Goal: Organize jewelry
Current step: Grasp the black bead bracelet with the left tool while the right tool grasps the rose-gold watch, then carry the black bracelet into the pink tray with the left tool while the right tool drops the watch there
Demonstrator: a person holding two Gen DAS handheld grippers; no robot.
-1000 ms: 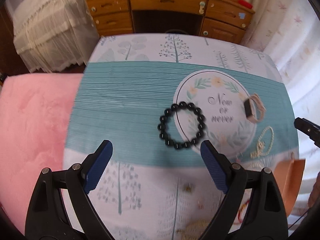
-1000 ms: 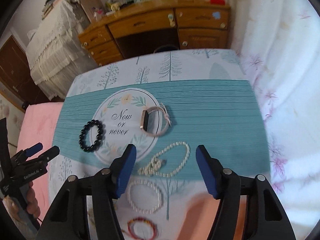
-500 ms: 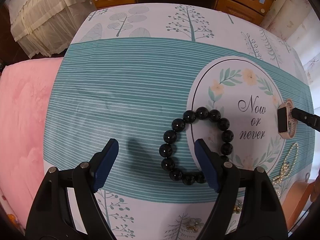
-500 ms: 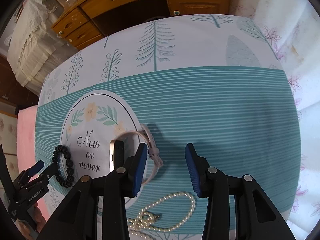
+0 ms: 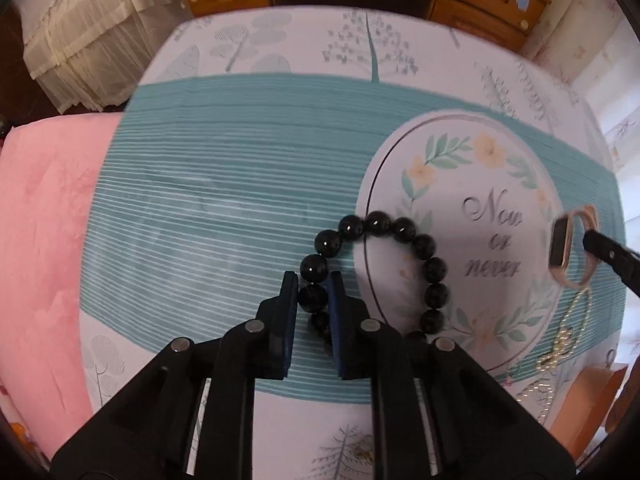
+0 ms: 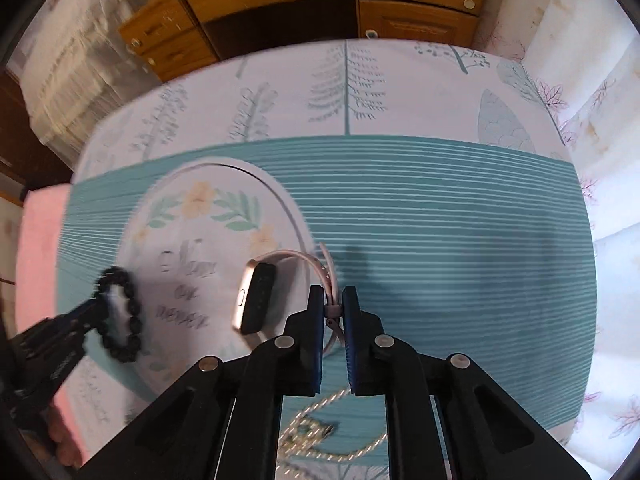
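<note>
While both claws are pinched down at once, I read this as the pick-up step of the sorting. My left claw (image 5: 314,294) is clamped on the black bead bracelet (image 5: 434,270), gripping the beads on the side that lies off the round "Now or never" print (image 5: 472,200), over the teal stripes of the bench cloth (image 5: 224,184); the rest of the loop lies across the print's edge. My right claw (image 6: 333,307) is narrowed onto the pale strap of the watch (image 6: 258,300), which sits at the opposite edge of that same print, its dark face tilted up. A pearl chain (image 6: 320,428) lies just beyond the print, under my right claw. Next, I judge, both pieces need a slow, straight lift so the beads do not slip and the strap does not twist free.
</note>
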